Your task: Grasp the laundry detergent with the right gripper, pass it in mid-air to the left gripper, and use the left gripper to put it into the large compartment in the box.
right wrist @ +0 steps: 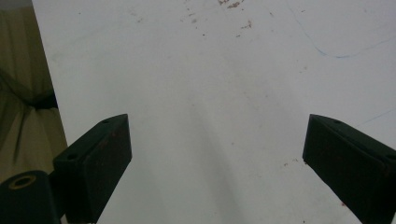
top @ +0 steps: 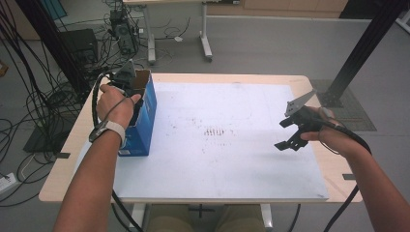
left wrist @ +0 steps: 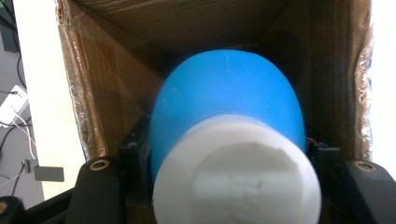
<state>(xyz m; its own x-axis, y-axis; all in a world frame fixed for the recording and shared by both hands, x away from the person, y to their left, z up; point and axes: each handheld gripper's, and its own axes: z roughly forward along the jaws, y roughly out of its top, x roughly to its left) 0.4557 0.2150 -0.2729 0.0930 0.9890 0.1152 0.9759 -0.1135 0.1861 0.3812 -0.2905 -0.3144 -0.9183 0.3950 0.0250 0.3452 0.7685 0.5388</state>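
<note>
From above, your left gripper is sunk into the open top of the blue cardboard box, which stands at the left edge of the white mat; your right gripper hovers well right of the box, over bare mat. Your left gripper view looks inside the box: the jaws are clamped on a blue bottle with a white cap, cap towards the camera, long axis running down into the box, brown walls close on both sides. Your right gripper view shows jaws wide apart, holding nothing, above the mat.
</note>
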